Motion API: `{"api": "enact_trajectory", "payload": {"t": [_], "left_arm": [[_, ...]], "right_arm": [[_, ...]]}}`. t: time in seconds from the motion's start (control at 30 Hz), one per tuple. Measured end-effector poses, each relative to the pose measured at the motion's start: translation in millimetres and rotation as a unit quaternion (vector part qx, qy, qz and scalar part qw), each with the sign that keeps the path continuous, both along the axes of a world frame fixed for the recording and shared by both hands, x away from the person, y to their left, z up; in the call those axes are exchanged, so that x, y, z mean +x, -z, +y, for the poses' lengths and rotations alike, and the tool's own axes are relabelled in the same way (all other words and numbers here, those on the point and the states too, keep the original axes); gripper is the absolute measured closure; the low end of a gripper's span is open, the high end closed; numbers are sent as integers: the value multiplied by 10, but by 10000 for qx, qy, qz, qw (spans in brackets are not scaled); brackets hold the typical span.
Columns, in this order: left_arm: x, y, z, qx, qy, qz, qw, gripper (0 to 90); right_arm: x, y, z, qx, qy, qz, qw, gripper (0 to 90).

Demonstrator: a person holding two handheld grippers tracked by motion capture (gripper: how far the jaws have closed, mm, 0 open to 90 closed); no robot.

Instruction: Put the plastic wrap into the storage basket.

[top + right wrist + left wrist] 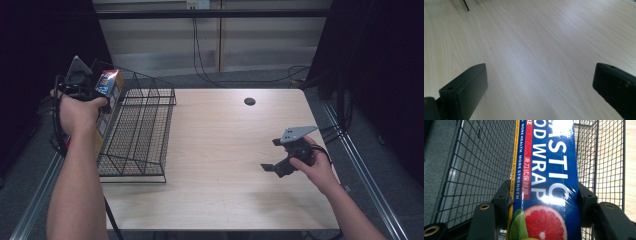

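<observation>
A long blue box of plastic food wrap (546,182), with a grapefruit picture and a yellow edge, stands on end between the jaws of my left gripper (544,202), which is shut on it. In the high view that gripper (92,92) holds the box (107,95) at the left side of a black wire basket (137,130), its lower part inside the mesh. My right gripper (272,155) hovers low over the right part of the wooden table (220,150). Its jaws stand wide open with nothing between them, seen in the right gripper view (539,87).
The wire basket (469,170) sits at the table's left edge, its mesh walls around the box. A small dark round hole (249,101) lies near the table's far edge. Cables (210,75) run across the floor behind the table.
</observation>
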State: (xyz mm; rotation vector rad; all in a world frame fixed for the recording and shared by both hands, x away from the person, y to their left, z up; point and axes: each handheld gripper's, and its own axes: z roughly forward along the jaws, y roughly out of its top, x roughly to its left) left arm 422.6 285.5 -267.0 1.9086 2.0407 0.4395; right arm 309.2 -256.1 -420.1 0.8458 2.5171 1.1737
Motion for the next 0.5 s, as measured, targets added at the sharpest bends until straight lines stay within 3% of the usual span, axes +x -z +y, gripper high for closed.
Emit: {"api": "enact_trajectory", "payload": {"t": [0.33,0.5], "left_arm": [[25,80,46,82,-53,80,9999,435],[37,103,57,25,-96,120,9999,435]], "right_arm": [[-9,10,10,-13,-7,-29,10000,0],[-2,20,8,11,-29,4,10000,0]]}}
